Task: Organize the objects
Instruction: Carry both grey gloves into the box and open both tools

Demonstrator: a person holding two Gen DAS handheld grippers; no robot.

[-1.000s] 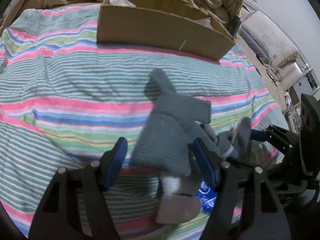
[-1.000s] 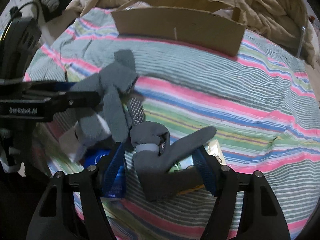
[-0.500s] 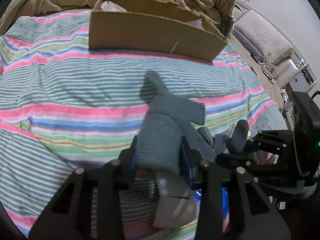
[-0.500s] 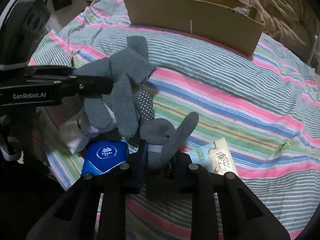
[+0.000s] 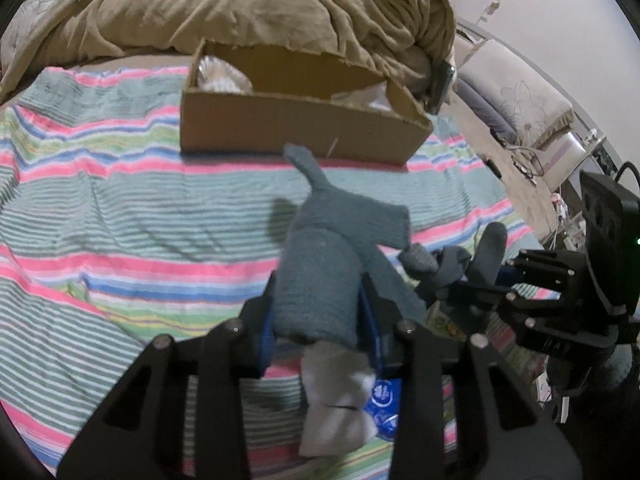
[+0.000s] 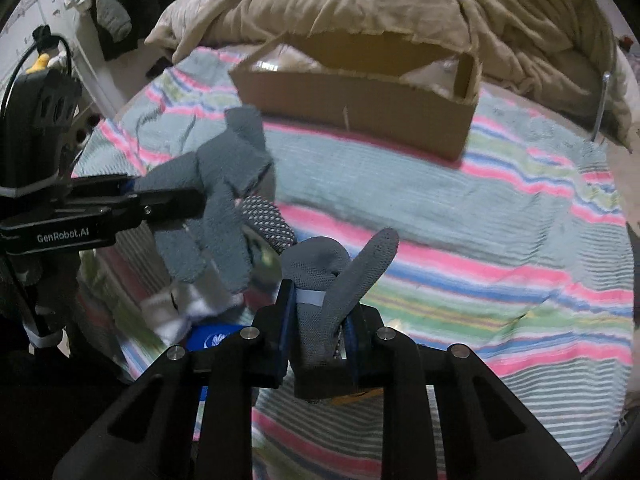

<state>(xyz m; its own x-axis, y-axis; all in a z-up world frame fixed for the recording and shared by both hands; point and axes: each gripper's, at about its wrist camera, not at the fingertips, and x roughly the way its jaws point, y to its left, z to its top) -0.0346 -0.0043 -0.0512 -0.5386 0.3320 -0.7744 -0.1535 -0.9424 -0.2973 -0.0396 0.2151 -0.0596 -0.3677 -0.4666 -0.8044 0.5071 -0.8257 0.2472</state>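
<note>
Left gripper: jaws clamped on a grey-teal fleece glove. Fabric fuzzy, matte; one finger sticks up toward the cardboard box, the rest bunched between the blue pads. The glove hangs clear of the striped bedspread. A pale grey-white sock dangles below the glove; whether attached to it or merely caught, cannot tell.

Right gripper: jaws clamped on a grey knit glove. Finer weave than the fleece one, light band at the cuff, one finger pointing up and right, palm folded over. A flap with white grip dots shows just left of it.

In the right wrist view the left gripper sits at the left edge of the bedspread, its fleece glove drooping in several lobes.

Box stands open at the far edge of the bedspread, against a rumpled tan duvet. Blue packet lies on the bedspread near its front edge, beneath the sock
</note>
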